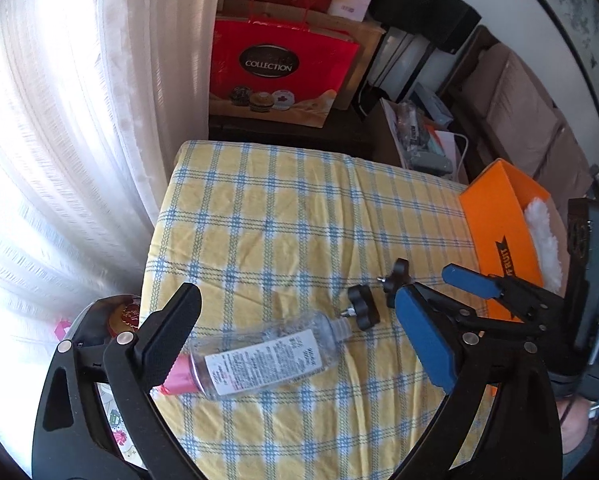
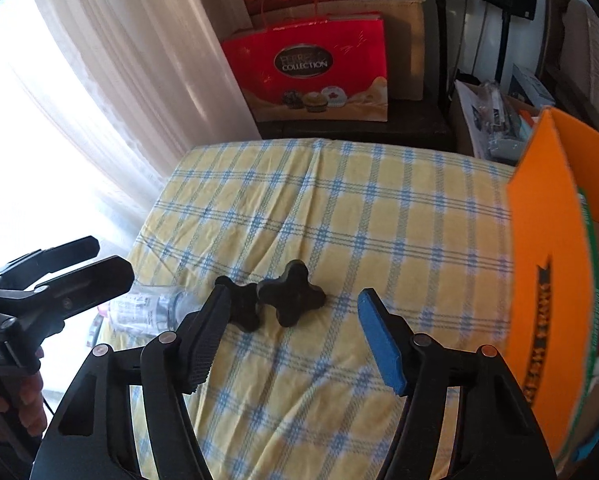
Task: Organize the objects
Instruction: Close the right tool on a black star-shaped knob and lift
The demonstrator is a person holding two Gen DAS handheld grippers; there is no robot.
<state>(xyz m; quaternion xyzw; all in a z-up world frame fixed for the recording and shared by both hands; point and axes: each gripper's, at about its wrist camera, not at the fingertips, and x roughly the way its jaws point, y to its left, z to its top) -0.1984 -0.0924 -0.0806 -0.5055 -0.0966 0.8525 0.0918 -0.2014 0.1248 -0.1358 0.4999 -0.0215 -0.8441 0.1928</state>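
Clear bottle (image 1: 267, 354) lying on checked cloth (image 1: 283, 216) between open left claw (image 1: 299, 336) fingers.

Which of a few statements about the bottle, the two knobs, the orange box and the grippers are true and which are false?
1. The clear bottle stands upright. False: it lies on its side on the checked cloth.
2. Two black knobs lie close together on the cloth. True.
3. The right gripper is shut on a knob. False: it is open, with nothing between its pads.
4. The orange box sits at the cloth's right edge. True.
5. The left gripper holds the bottle. False: it is open around it, not pressing.
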